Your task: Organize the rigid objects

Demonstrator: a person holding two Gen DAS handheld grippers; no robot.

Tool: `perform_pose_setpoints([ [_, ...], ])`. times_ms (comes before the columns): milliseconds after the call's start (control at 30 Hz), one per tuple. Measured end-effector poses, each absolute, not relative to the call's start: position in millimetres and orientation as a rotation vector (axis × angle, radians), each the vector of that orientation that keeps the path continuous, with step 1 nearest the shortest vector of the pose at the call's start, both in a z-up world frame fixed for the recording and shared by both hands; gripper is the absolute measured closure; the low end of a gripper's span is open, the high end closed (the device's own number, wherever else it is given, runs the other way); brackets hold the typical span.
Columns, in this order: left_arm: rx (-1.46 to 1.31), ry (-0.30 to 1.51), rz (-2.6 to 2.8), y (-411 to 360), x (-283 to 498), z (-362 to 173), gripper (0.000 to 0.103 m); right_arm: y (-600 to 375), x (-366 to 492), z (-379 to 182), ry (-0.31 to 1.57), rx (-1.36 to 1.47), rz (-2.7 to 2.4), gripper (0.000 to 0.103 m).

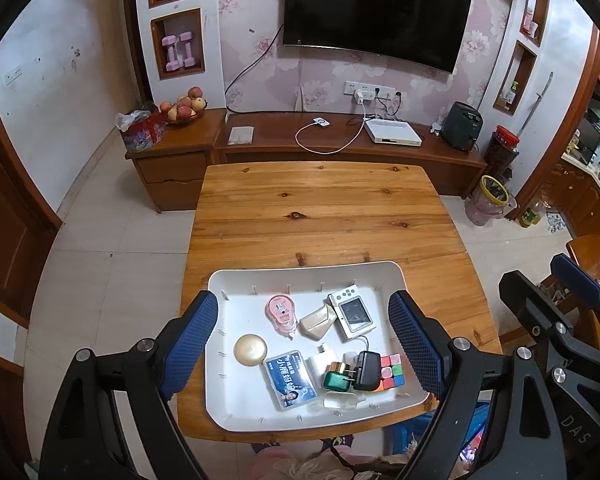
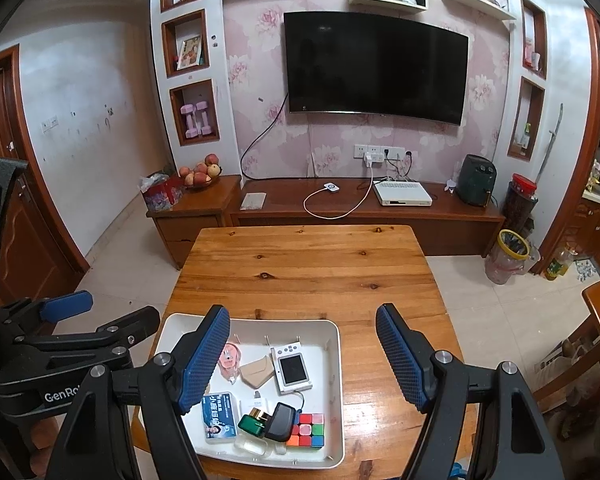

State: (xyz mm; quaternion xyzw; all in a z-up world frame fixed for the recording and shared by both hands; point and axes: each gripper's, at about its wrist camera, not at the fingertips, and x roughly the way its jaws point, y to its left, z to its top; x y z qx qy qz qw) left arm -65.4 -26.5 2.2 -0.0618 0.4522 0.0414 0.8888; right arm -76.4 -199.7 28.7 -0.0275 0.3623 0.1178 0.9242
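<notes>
Both cameras rode just behind their own fingers, tilted down over the near edge of the surface and facing the wall with the television. The left view sat closer and steeper, almost above the white tray. The right view stood a little right of it and shallower, tray at lower left. Shared: tray, surface, television, the low cabinet. Each caught the other hand-held gripper at its frame edge.
</notes>
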Motion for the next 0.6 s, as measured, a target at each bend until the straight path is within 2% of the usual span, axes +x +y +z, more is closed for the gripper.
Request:
perform_pose_setpoints([
  [600, -0.132, 0.953, 0.093, -23.7, -67.5, -2.6, 0.014, -198.8, -75.4, 23.7, 0.762, -0.068, 0.246, 0.027],
])
